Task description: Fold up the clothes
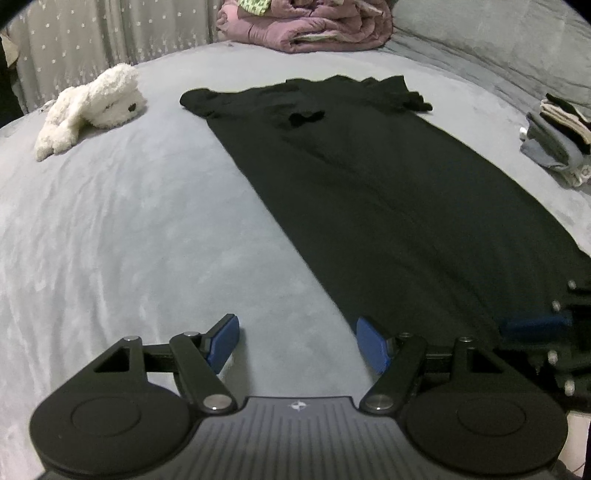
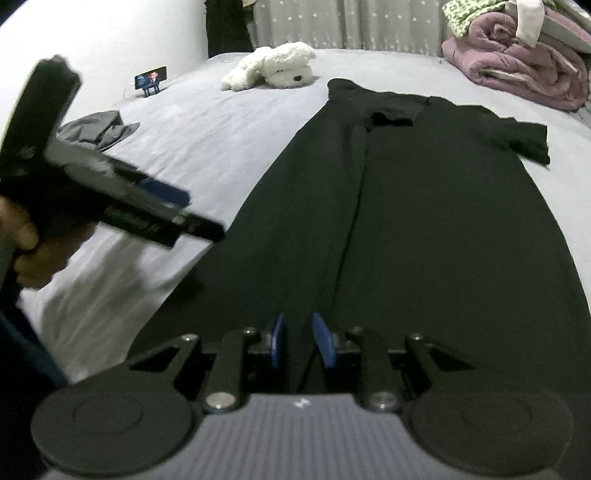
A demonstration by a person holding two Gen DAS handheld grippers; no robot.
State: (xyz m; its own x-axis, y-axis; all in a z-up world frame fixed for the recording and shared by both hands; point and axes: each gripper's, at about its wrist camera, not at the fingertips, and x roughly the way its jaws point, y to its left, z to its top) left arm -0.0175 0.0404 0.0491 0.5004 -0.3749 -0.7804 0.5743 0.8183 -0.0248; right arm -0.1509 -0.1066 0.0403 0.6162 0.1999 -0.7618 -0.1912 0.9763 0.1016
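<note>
One black dress (image 2: 424, 221) is laid flat and lengthwise on the grey bed (image 1: 129, 221), its short sleeves spread at the far end and its hem drawn up to the near edge. A long crease is seen running down its middle in the right wrist view.

The hem is pinched by the right gripper (image 2: 303, 341): its two blue fingers (image 2: 324, 345) are drawn close together, with a ridge of black cloth gathered between them. From the left wrist view this gripper is glimpsed only at the right edge, dark against the cloth.

The left gripper (image 1: 297, 345) is held just beside the dress's left edge, over bare bedding. Its two blue fingers (image 1: 223, 343) are spread wide and nothing is gripped; the right-hand finger is seen at the very border of the cloth, though whether it touches cannot be told. In the right wrist view this gripper appears blurred and raised at the left, carried by a hand (image 2: 26, 243).

Further out, one white plush dog (image 1: 92, 107) is lying on the bed, well apart from the dress's left sleeve. One bundle of pink quilt (image 1: 306, 29) is heaped at the head of the bed. One small stack of folded clothes (image 1: 557, 136) is set off to the right, and one crumpled grey garment (image 2: 96, 129) is left on the far left. One phone on a stand (image 2: 150, 79) is propped beyond it.
</note>
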